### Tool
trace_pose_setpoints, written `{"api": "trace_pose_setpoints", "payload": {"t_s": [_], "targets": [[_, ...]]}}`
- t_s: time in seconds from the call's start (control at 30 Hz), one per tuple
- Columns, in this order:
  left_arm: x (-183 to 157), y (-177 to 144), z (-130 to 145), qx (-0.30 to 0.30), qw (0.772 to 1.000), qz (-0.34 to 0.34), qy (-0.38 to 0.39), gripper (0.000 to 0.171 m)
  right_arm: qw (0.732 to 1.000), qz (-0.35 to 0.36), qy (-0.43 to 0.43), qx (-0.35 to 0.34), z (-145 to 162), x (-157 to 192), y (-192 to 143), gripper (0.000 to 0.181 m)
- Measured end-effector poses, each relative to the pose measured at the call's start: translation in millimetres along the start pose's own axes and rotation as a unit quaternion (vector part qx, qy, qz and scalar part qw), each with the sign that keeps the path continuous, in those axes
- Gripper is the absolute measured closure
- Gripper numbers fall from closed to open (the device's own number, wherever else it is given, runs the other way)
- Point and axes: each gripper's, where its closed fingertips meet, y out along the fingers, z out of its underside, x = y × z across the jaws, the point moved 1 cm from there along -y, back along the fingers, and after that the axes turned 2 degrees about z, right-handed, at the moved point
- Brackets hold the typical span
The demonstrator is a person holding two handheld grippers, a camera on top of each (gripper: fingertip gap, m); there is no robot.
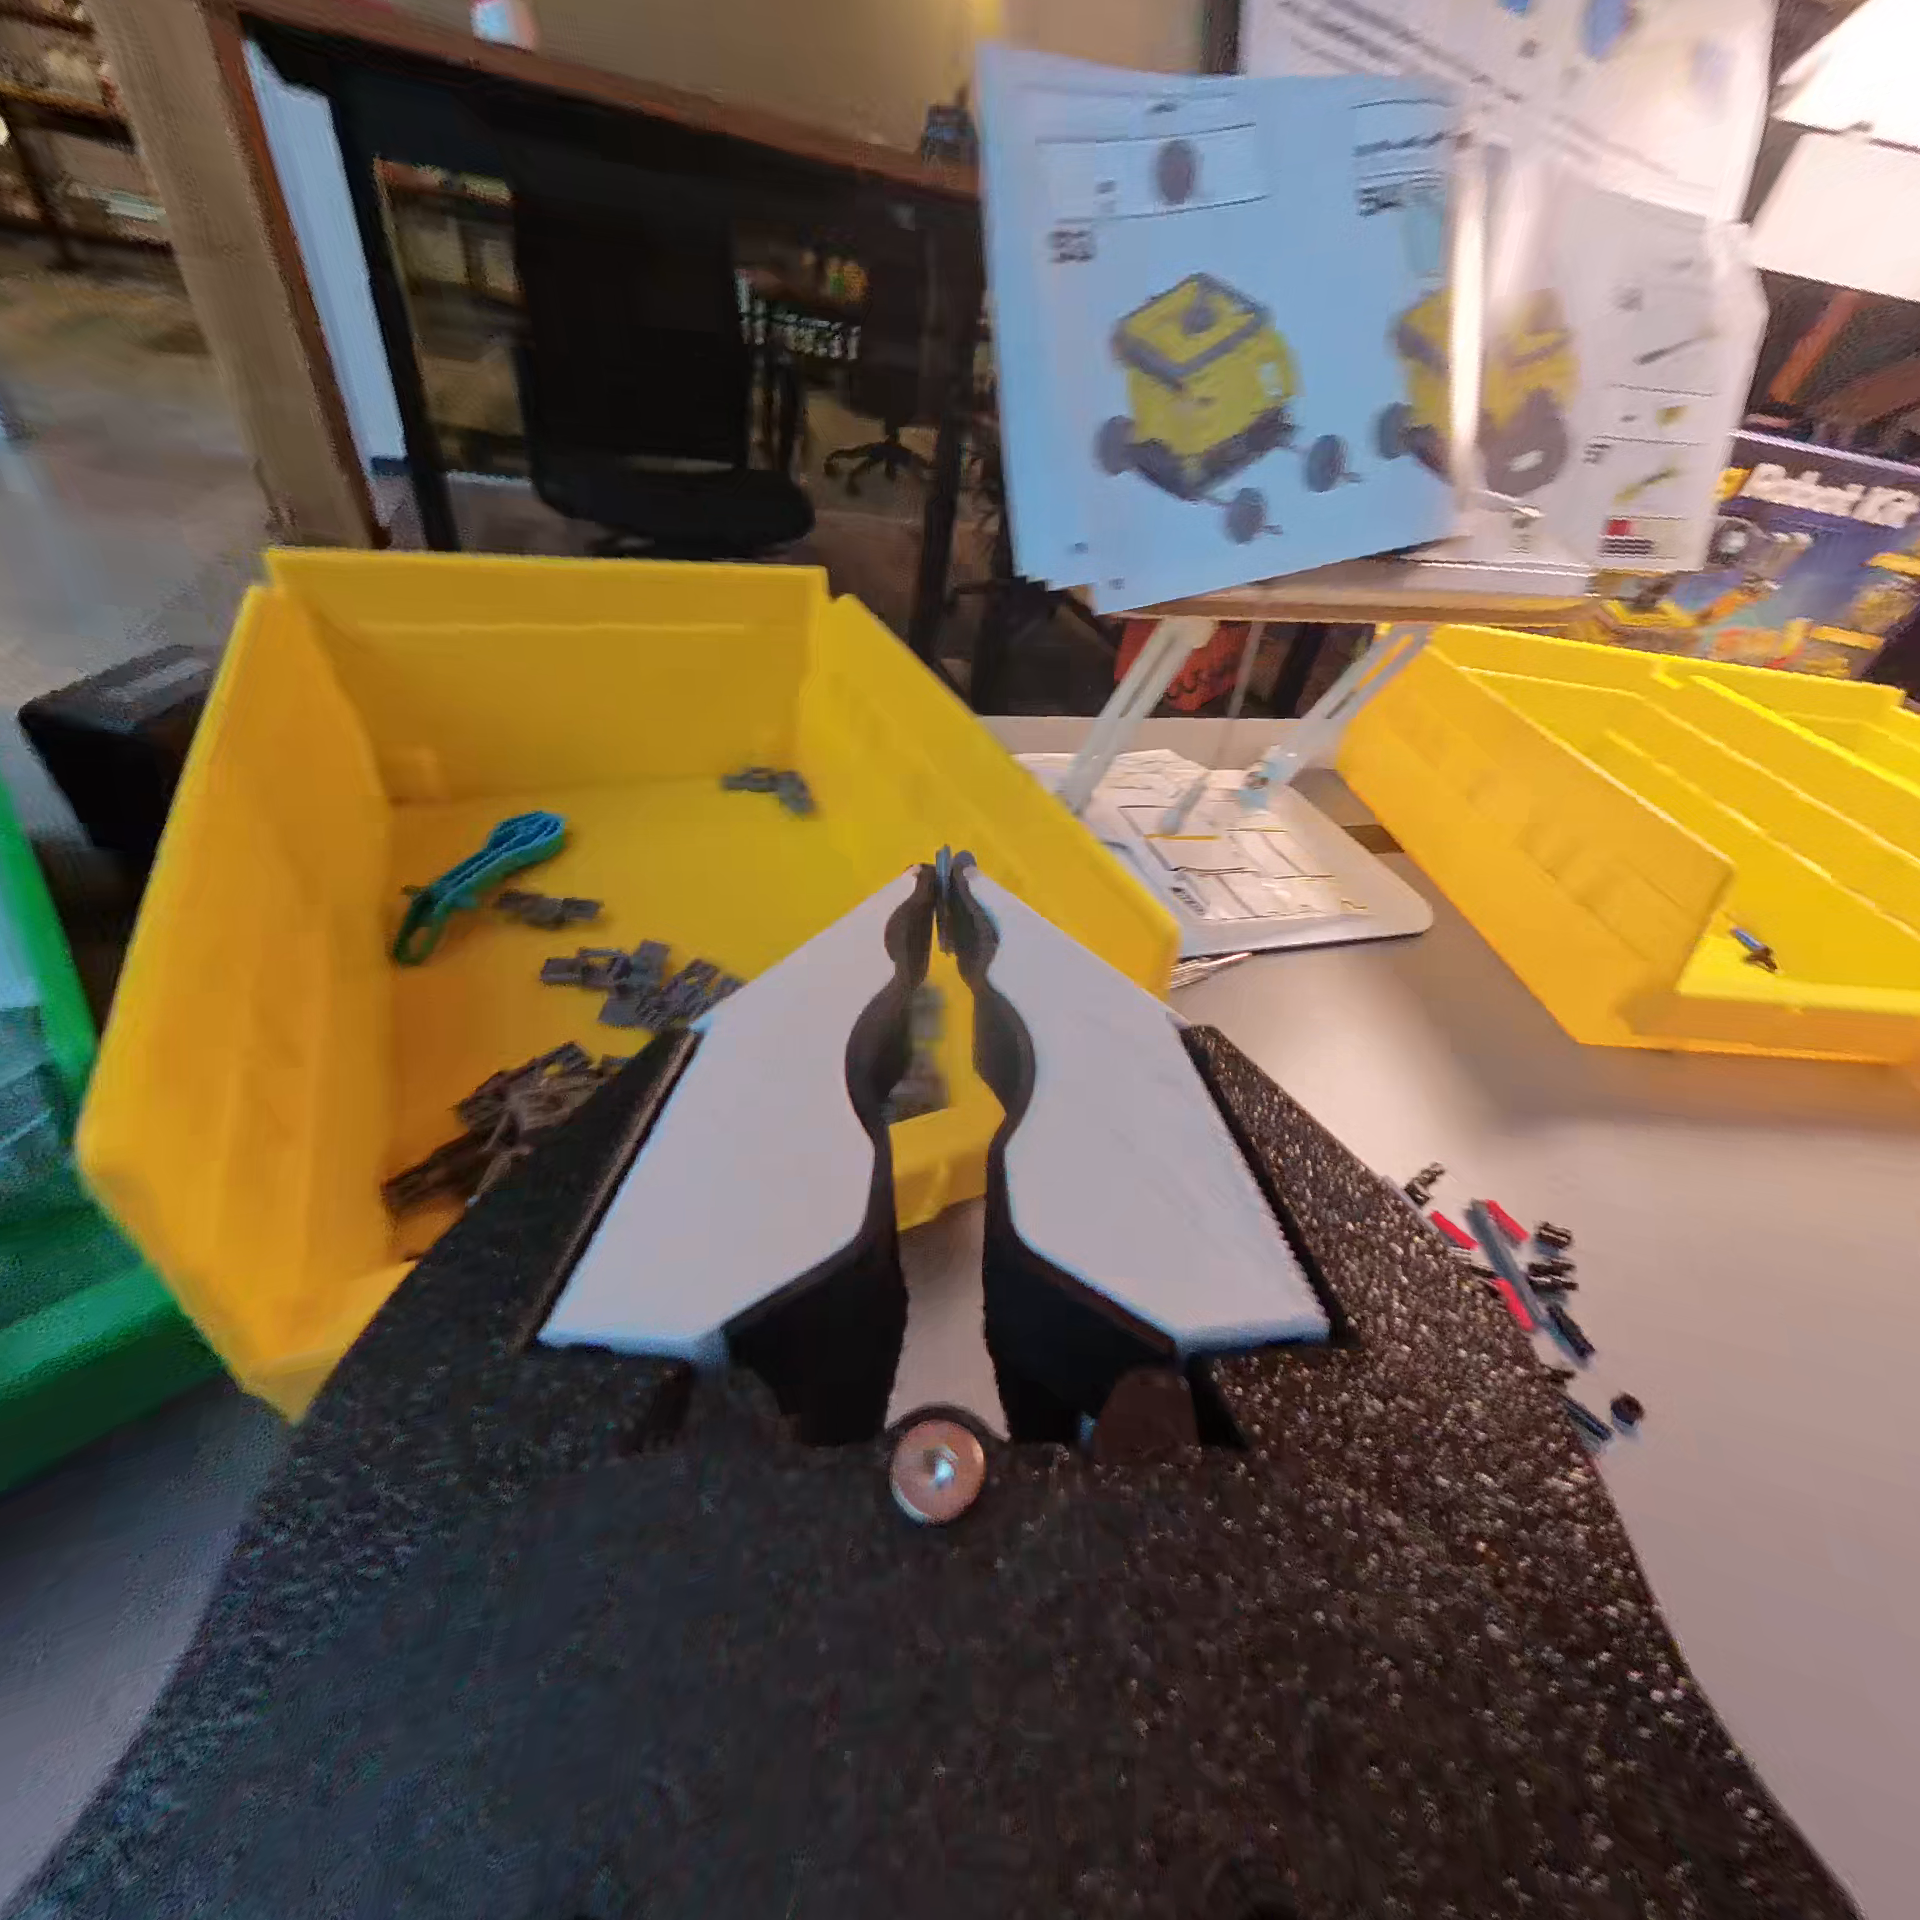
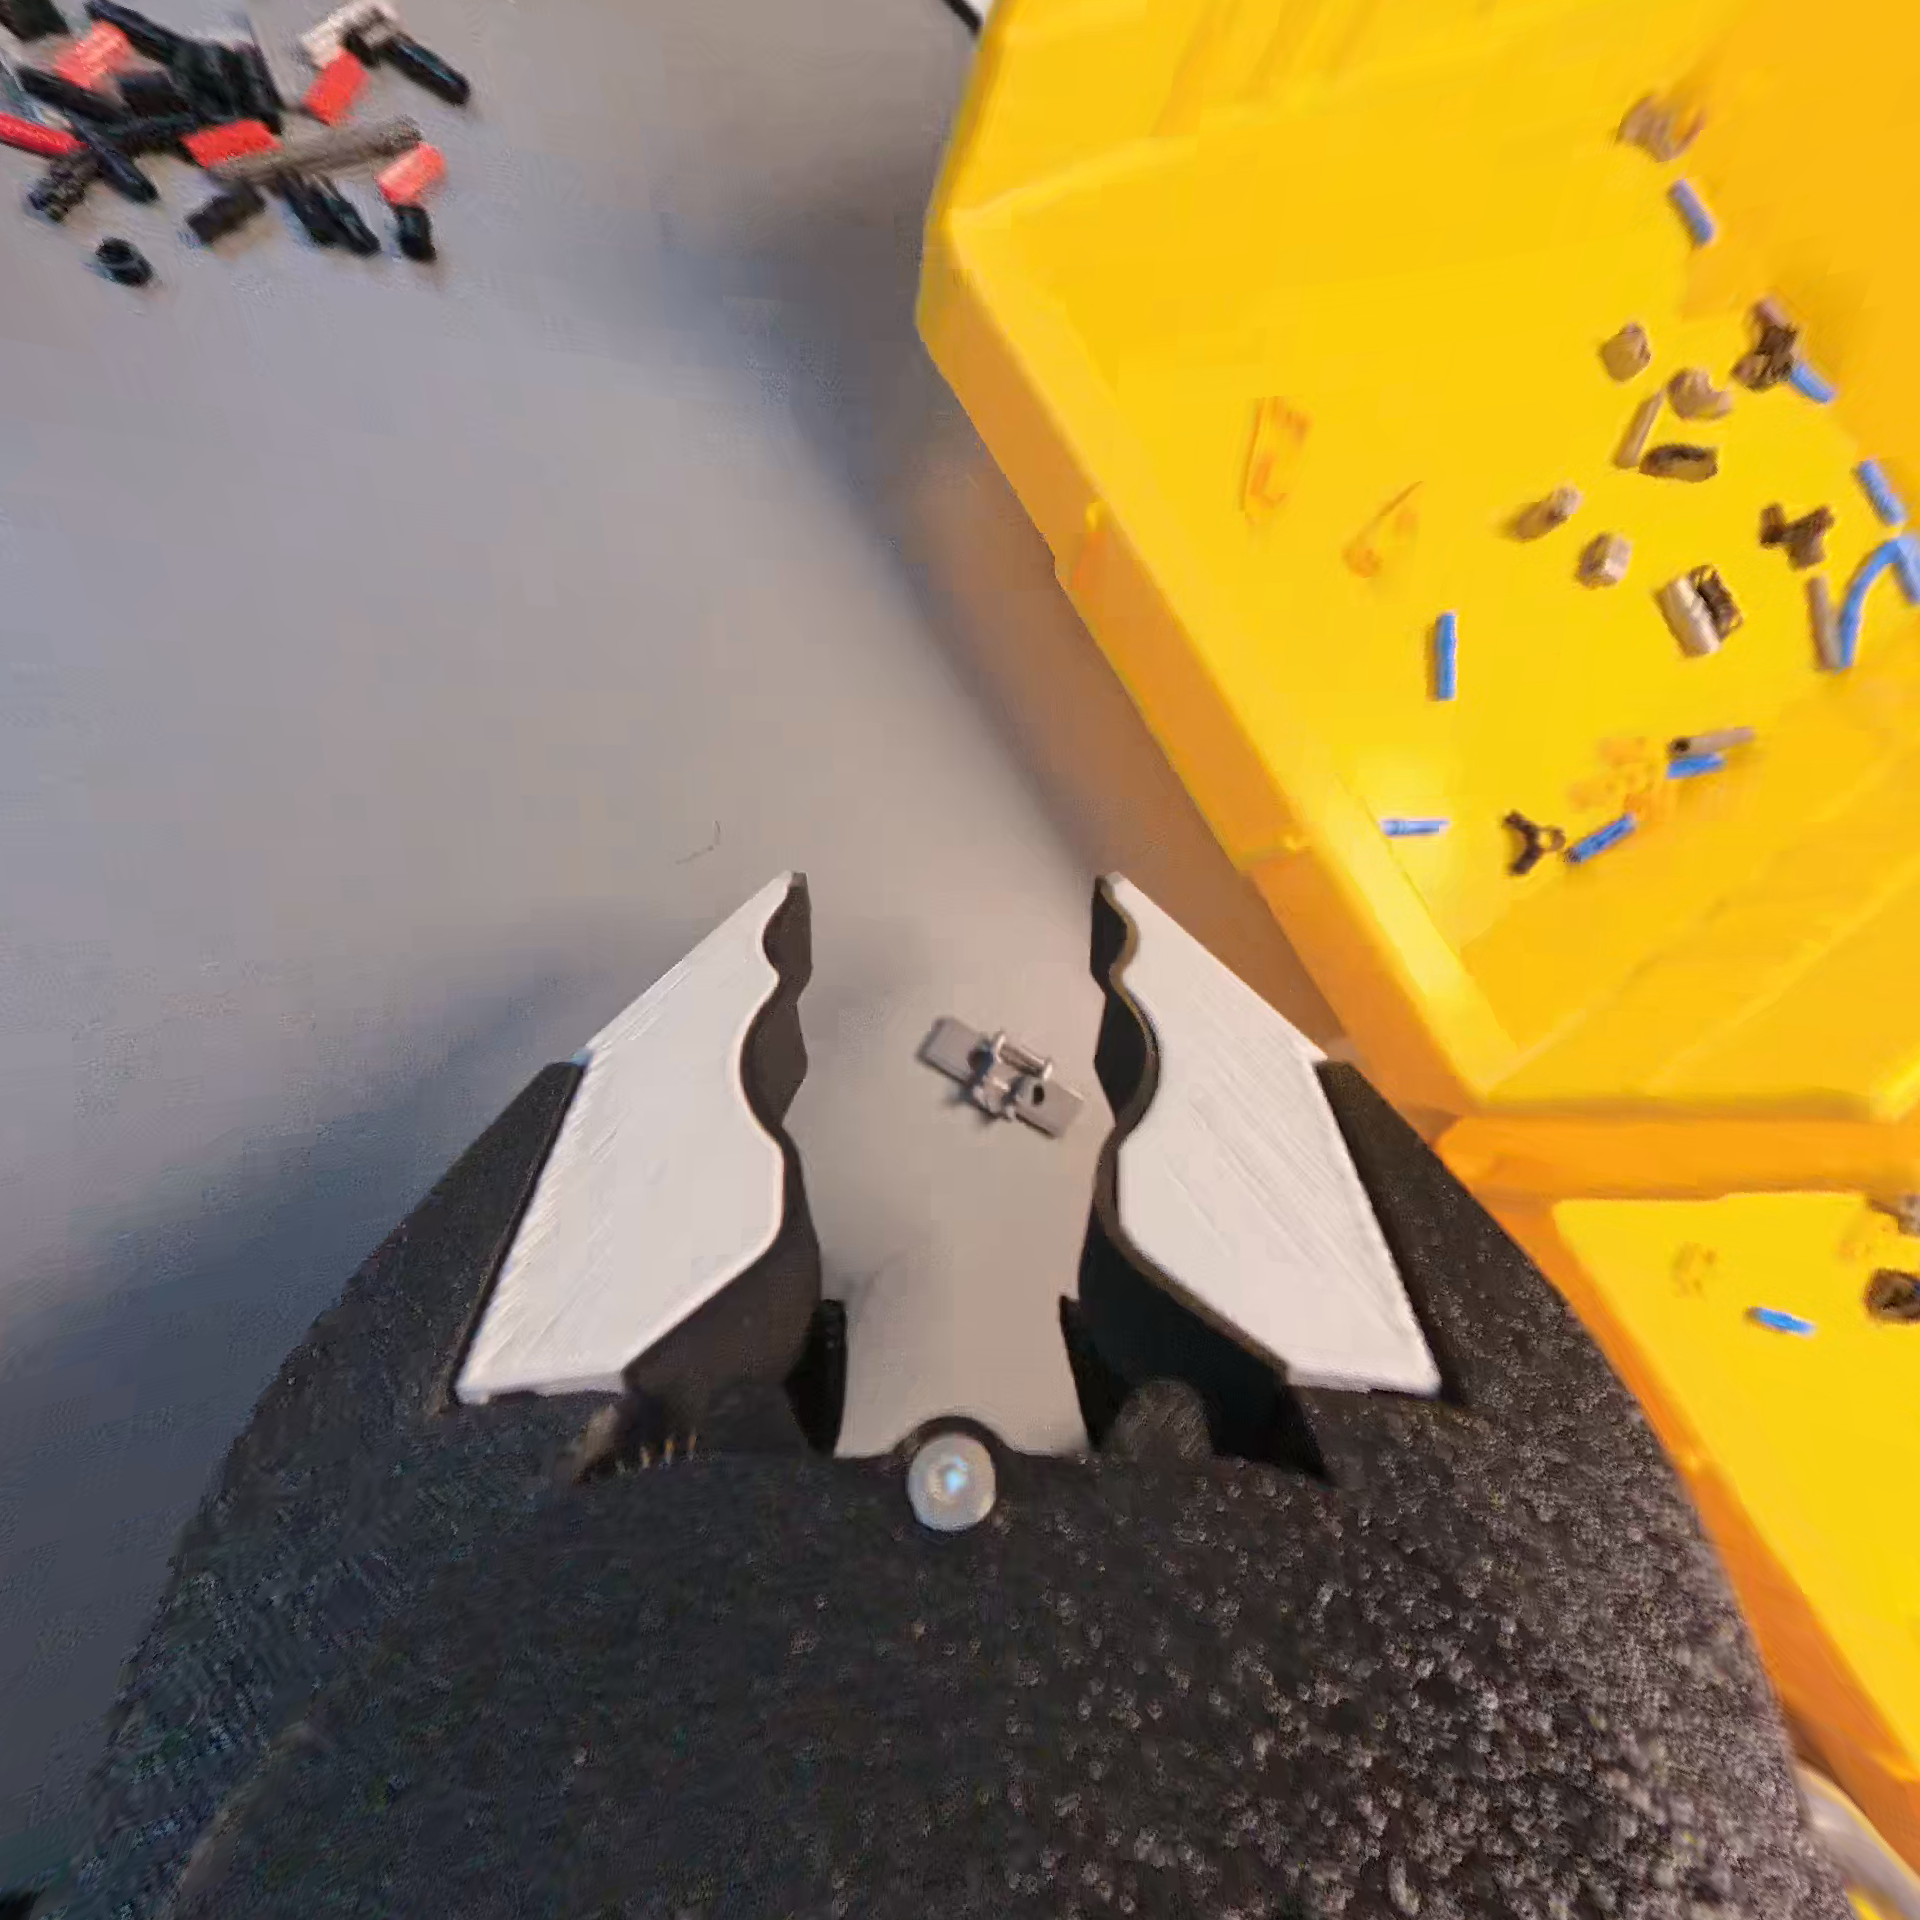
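From the left wrist view, printed instruction sheets stood propped on a stand, their writing blurred, with a boxed kit behind. The left gripper was clenched, its tips pinching a small grey piece above a yellow bin that held dark grey parts and a teal band. Red and black pieces lay on the grey table to its right.

From the right wrist view, the right gripper hung spread wide over the table, holding nothing. A small grey plate piece lay on the table between its fingers, nearer the right one. A second yellow bin with scattered blue pins sat just beside.
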Motion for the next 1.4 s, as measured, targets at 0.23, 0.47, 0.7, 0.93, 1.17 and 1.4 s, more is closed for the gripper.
{"api": "trace_pose_setpoints", "payload": {"t_s": [0.23, 0.47, 0.7, 0.93, 1.17, 1.4], "targets": [[29, 7, 24, 0.034, 0.997, -0.008, -0.073, 0.146, 0.995, -0.028, 0.039, 0.084, 40, 2, 5, 0.128], [-17, -1, 8, -0.005, 0.998, 0.056, -0.028, 0.143, 0.993, -0.054, 0.054, 0.09, 47, 7, 6, 0.156], [-85, -19, 5, -0.014, 0.988, 0.153, 0.01, 0.144, 0.997, -0.052, 0.028, 0.052, 36, 11, 3, 0.157], [-182, -21, 43, 0.089, 0.918, 0.357, -0.146, 0.14, 0.977, -0.087, -0.127, -0.147, -37, 68, -21, 0.157], [-247, -31, 97, 0.237, 0.83, 0.448, -0.233, 0.139, 0.943, -0.113, -0.21, -0.233, -73, 139, -30, 0.157], [-291, -55, 116, 0.302, 0.761, 0.52, -0.244, 0.147, 0.922, -0.155, -0.237, -0.265, -83, 174, -41, 0.157]]}}
